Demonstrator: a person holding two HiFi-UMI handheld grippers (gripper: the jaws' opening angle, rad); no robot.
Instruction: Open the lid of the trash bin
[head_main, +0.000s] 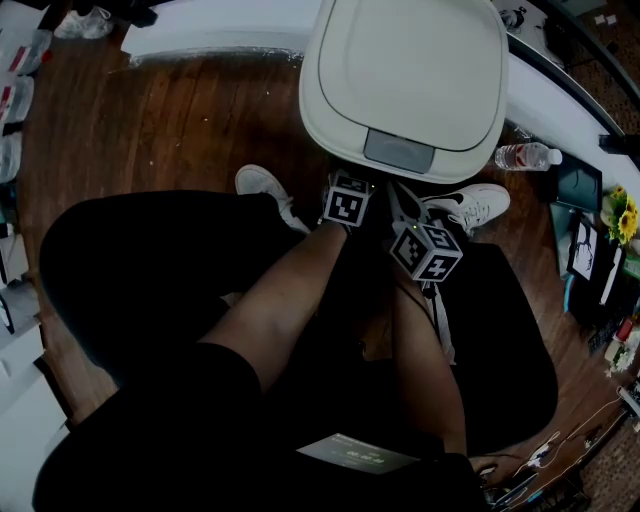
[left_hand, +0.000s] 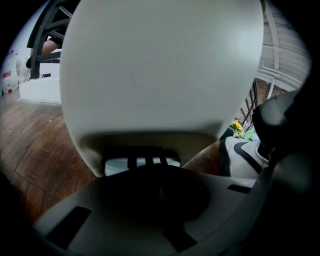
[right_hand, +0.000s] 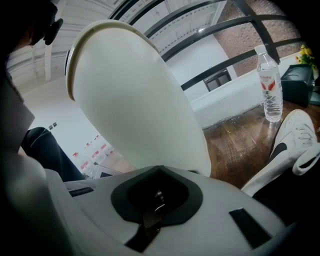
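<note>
The cream trash bin (head_main: 405, 80) stands on the wooden floor in front of me, its lid (head_main: 415, 55) down and a grey panel (head_main: 399, 150) at the lid's front edge. My left gripper (head_main: 356, 180) sits low against the bin's front, just under that panel. The right gripper (head_main: 405, 208) is beside it, slightly nearer me. In the left gripper view the bin's front (left_hand: 160, 75) fills the frame, with a dark recess (left_hand: 141, 161) at its base just beyond the jaws. The right gripper view shows the bin's side (right_hand: 135, 100). Both jaw pairs look shut and hold nothing.
My white shoes (head_main: 262, 185) (head_main: 475, 203) flank the grippers on the floor. A water bottle (head_main: 527, 157) lies right of the bin, with yellow flowers (head_main: 625, 215) and clutter further right. A white ledge (head_main: 215, 35) runs behind the bin.
</note>
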